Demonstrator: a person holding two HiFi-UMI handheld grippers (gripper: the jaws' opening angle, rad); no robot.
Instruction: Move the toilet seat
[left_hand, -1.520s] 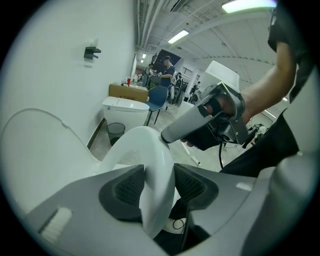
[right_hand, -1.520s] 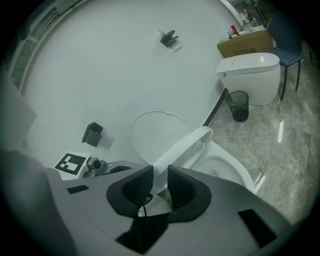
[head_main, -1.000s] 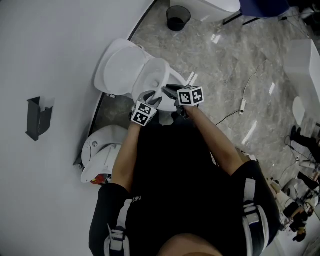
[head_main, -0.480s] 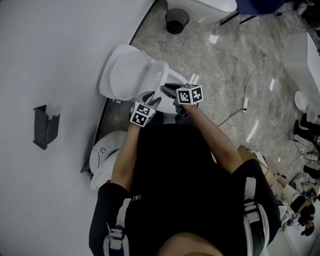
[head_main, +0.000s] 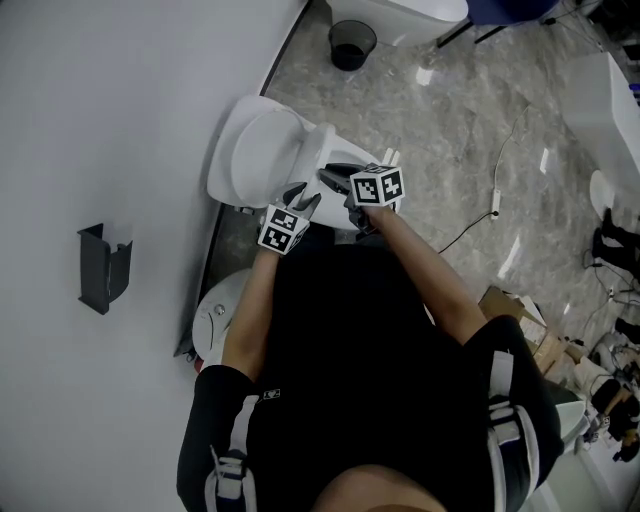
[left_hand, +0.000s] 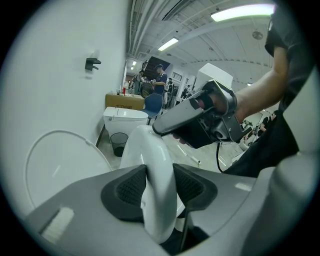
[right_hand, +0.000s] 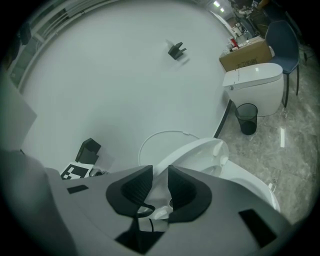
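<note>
Fingers (left_hand: 127, 187) of the left gripper (left_hand: 159, 185) pinch the thick white rim of the toilet seat (left_hand: 150, 150), one dark pad on each face. The grip is square across the rim, probably so the ring cannot twist as it swings. Just beside it, the right gripper (right_hand: 160, 187) has its own fingers (right_hand: 182, 192) closed on a thinner part of the same front edge. In the head view the two tools, left gripper (head_main: 300, 195) and right gripper (head_main: 335, 180), sit close together at the seat's (head_main: 318, 150) near end. That is the end farthest from the hinge, a sensible place for leverage.

The seat stands tilted, partway between the bowl (right_hand: 245, 182) and the upright lid (right_hand: 160, 142). It is neither flat nor resting back (which way it is headed I cannot tell). Two grips on one edge look meant to share the weight and keep the motion even.

Behind it the lid (head_main: 255, 155) leans against the white wall (head_main: 120, 120), out of the seat's path. Farther along the marbled floor (head_main: 450, 120) stand a dark waste bin (head_main: 350, 42) and a second toilet (right_hand: 255, 85), well apart from the work.
</note>
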